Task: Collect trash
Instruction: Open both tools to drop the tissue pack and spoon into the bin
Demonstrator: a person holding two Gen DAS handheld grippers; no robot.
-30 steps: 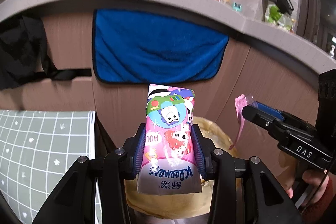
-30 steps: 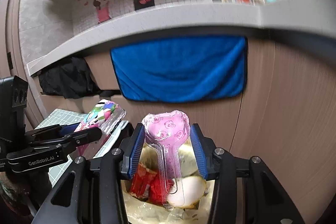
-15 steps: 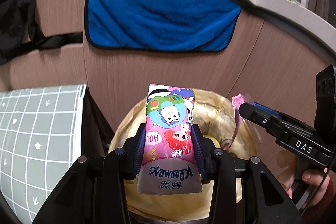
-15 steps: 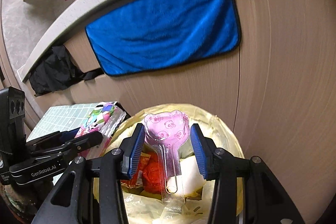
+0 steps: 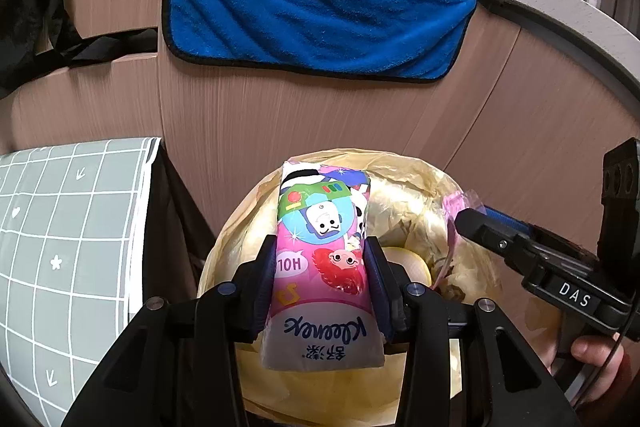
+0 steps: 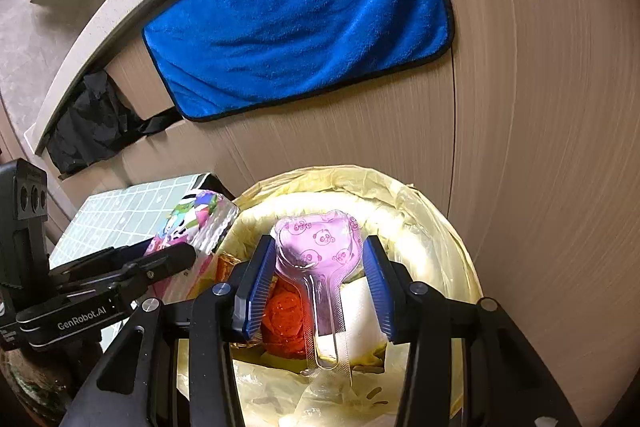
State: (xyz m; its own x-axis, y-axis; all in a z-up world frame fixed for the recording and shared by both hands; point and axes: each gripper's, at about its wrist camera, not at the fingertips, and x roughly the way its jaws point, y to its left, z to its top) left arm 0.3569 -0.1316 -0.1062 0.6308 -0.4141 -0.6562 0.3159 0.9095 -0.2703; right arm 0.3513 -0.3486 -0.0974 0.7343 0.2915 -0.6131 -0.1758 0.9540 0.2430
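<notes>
My left gripper [image 5: 322, 281] is clamped on the tissue pack [image 5: 323, 259], right gripper [image 6: 316, 281] clamped on the pink wrapper [image 6: 316, 243], both over the bin [image 6: 440, 223]. Risk: pack hangs near the rim, so letting go w/o centring could drop it outside; light wrapper may stick to a pad.

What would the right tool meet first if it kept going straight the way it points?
Likely the trash already in the yellow-lined bin: the right tool, shut on a pink panda wrapper, points down into its mouth, over a red wrapper. Depth is unclear.
</notes>
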